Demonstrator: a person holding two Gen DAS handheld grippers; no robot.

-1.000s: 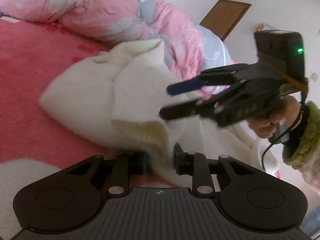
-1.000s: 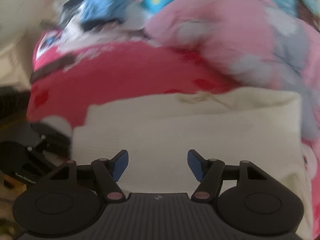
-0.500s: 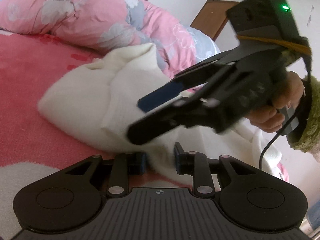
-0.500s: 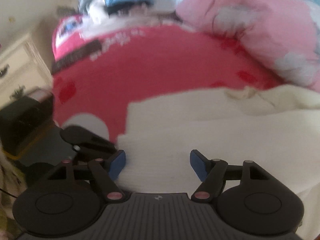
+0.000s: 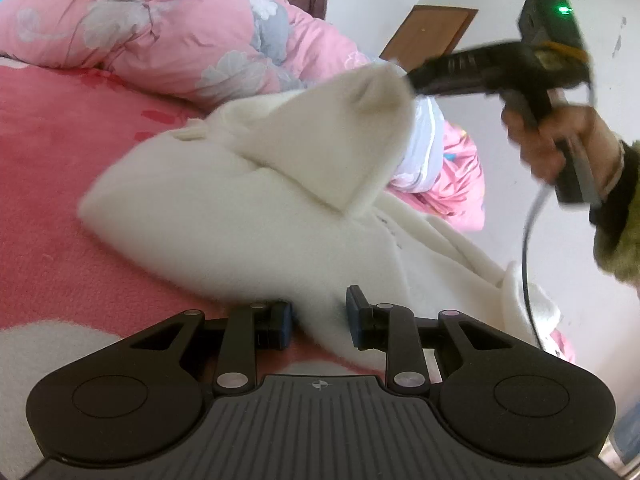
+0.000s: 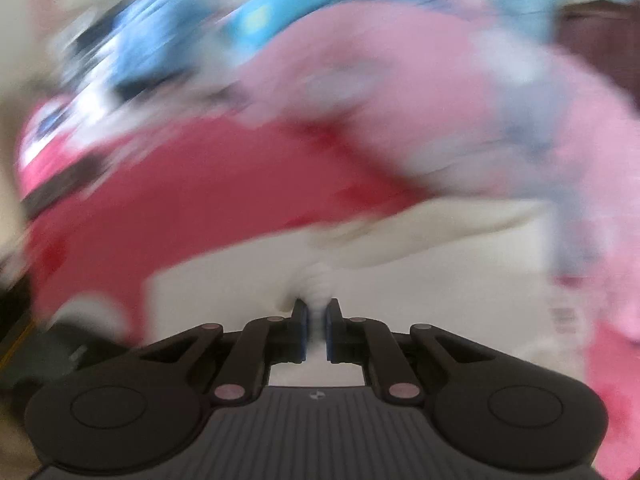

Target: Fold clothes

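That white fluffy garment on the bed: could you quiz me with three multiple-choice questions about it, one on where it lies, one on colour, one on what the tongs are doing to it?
1. Where does the white garment lie?
A. on a red blanket
B. on a wooden floor
C. in a basket

2. What colour is the quilt behind it?
A. green
B. pink with grey flowers
C. plain black

3. What are the right tongs doing?
A. hanging open
B. gripping a cable
C. pinching a fold of the garment

Answers: 1 A, the red blanket shows around the garment. 2 B, seen in the left view. 3 C, white cloth sits between the nearly closed fingers, and a corner is lifted.
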